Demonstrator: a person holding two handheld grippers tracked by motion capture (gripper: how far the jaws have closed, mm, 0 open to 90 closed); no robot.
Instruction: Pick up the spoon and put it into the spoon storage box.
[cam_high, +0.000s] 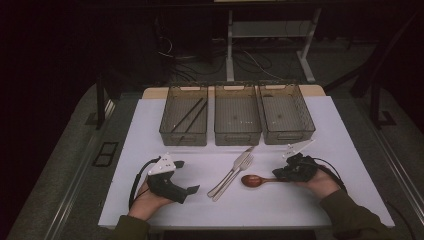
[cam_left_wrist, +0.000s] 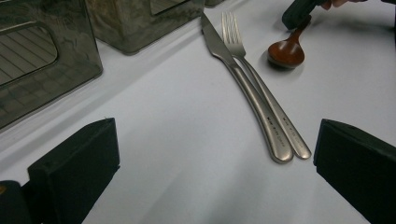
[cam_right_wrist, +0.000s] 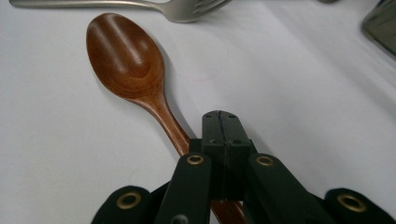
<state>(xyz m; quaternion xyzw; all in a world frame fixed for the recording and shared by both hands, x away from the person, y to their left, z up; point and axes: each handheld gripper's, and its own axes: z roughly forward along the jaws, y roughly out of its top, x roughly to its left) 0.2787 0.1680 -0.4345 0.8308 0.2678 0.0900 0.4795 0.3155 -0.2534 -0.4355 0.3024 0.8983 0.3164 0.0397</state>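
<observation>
On the white counter (cam_high: 150, 150) we see our right claw (cam_right_wrist: 221, 135) with its jaws pressed together, sitting over the handle of the dark brown wooden spoon (cam_right_wrist: 128, 65). We cannot tell whether the jaws pinch the handle or merely lie above it. The spoon rests flat on the counter, bowl up, just to the right of the brushed steel knife (cam_left_wrist: 243, 79) and the matching steel fork (cam_left_wrist: 261, 88), which lie side by side, touching along their handles. Our left claw (cam_left_wrist: 215, 163) stands with its jaws wide apart and nothing between them, low over the counter and pointing towards the knife and fork. Beyond the cutlery stand three smoky translucent plastic bins (cam_high: 237, 120) in a row; the left one holds a pair of dark chopsticks (cam_high: 190, 116).
</observation>
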